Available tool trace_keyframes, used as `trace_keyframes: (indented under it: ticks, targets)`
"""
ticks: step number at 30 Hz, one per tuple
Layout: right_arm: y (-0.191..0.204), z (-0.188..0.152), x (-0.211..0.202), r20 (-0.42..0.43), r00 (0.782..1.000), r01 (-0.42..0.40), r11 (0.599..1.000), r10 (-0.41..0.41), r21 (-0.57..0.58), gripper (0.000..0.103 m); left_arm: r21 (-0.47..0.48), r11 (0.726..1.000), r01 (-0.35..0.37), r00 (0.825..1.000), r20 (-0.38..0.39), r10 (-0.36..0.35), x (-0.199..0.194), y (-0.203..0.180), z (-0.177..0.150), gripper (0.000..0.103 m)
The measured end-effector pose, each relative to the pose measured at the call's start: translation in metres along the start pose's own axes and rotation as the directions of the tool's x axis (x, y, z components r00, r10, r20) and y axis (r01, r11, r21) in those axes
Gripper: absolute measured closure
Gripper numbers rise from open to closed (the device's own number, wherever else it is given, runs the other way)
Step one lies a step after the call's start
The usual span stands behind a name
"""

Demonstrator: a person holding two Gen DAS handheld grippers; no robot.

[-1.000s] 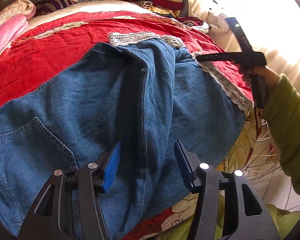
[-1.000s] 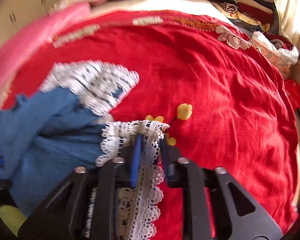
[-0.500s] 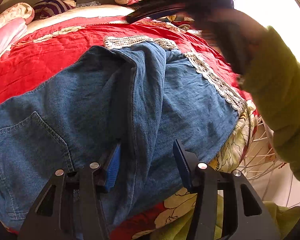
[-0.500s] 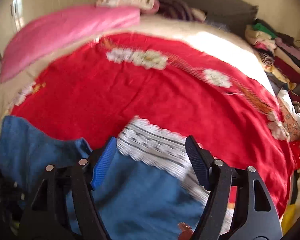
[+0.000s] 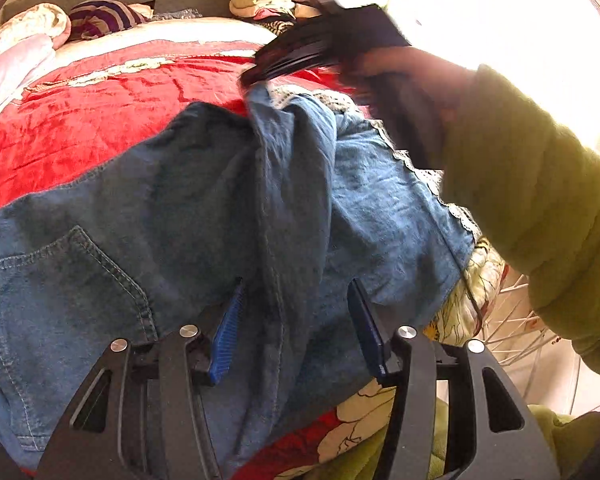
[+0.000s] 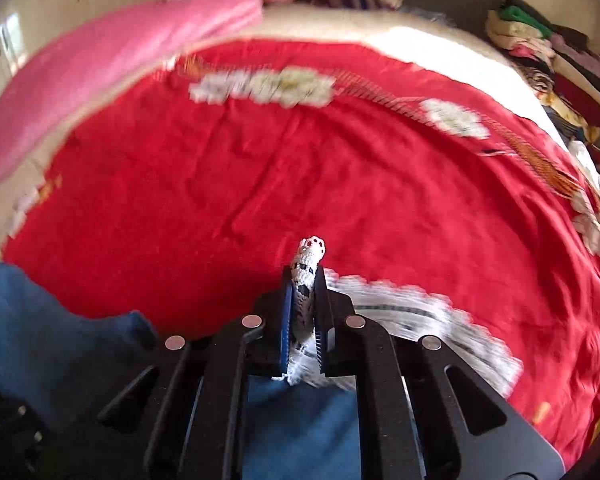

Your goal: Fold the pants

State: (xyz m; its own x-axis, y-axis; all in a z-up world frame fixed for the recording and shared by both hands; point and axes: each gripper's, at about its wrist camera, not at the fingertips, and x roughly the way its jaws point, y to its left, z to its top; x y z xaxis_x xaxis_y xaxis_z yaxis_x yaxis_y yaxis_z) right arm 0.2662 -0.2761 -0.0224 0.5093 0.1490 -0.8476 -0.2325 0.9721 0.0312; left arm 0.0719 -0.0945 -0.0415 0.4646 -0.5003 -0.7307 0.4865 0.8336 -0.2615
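Red bedspread [image 6: 300, 168] under pants [image 5: 160, 216] — right gripper [image 6: 303, 312] pinches lace hem [image 6: 306, 276], left gripper [image 5: 296, 332] fingers apart

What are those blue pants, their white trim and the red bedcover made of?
Pants: looks like denim, matte and faded blue, with pale topstitching around a patch pocket. Trim: looks like white cotton lace, openwork with scalloped holes, pinched in the shut jaws of the right gripper. Bedcover: red woven cloth, slightly shiny and creased, possibly satin or brocade; the fibre cannot be told.
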Motion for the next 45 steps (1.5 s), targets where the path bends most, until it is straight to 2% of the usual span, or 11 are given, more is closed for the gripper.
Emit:
trace_keyframes:
  ticks: [4, 9, 10, 12, 14, 15, 22, 27, 37, 42, 45]
  targets:
    - [-0.024, -0.003, -0.045, 0.091, 0.996, -0.015, 0.998, 0.010, 0.055, 0.099, -0.032, 0.999, 0.027, 1.000, 0.007, -0.027, 0.001, 0.004, 0.003, 0.052]
    - [-0.049, -0.021, -0.102, 0.195, 0.981, -0.036, 0.992, 0.012, 0.122, 0.099, -0.011, 1.000, -0.008, 1.000, 0.022, 0.008, 0.003, 0.001, 0.007, 0.057]
    - [-0.052, -0.026, -0.111, 0.208, 0.978, -0.042, 0.991, 0.014, 0.131, 0.099, -0.006, 1.000, -0.016, 1.000, 0.024, 0.016, 0.003, 0.001, 0.008, 0.076]
    - [-0.059, -0.041, -0.129, 0.234, 0.972, -0.052, 0.986, 0.014, 0.156, 0.099, 0.015, 1.000, -0.018, 0.999, 0.037, 0.017, -0.001, 0.000, 0.009, 0.096]
    - [-0.066, -0.059, -0.143, 0.251, 0.968, -0.055, 0.980, 0.006, 0.190, 0.099, 0.015, 1.000, -0.013, 0.999, 0.045, 0.013, -0.007, 0.002, 0.010, 0.096]
    - [-0.069, -0.075, -0.152, 0.254, 0.967, -0.070, 0.975, 0.014, 0.212, 0.099, 0.024, 1.000, -0.012, 0.999, 0.050, 0.011, -0.010, 0.003, 0.011, 0.101]
    - [-0.078, -0.167, -0.181, 0.218, 0.976, -0.098, 0.934, 0.022, 0.344, 0.099, 0.082, 0.996, -0.035, 0.998, 0.060, 0.030, -0.022, -0.002, 0.004, 0.101]
    - [-0.082, -0.216, -0.165, 0.137, 0.987, -0.136, 0.882, 0.082, 0.451, 0.098, 0.130, 0.990, -0.059, 0.998, 0.028, 0.056, -0.018, -0.013, -0.009, 0.101]
    - [-0.086, -0.244, -0.146, 0.063, 0.993, -0.114, 0.852, 0.095, 0.511, 0.098, 0.142, 0.988, -0.068, 0.998, -0.005, 0.070, -0.015, -0.014, -0.014, 0.101]
    - [-0.085, -0.252, -0.139, 0.001, 0.998, -0.060, 0.870, 0.069, 0.490, 0.094, 0.138, 0.988, -0.066, 0.997, -0.038, 0.072, -0.007, -0.012, -0.019, 0.101]
    - [-0.087, -0.243, -0.155, 0.009, 1.000, -0.017, 0.893, 0.015, 0.450, 0.078, 0.134, 0.989, -0.063, 0.996, -0.053, 0.071, -0.003, -0.010, -0.021, 0.100]
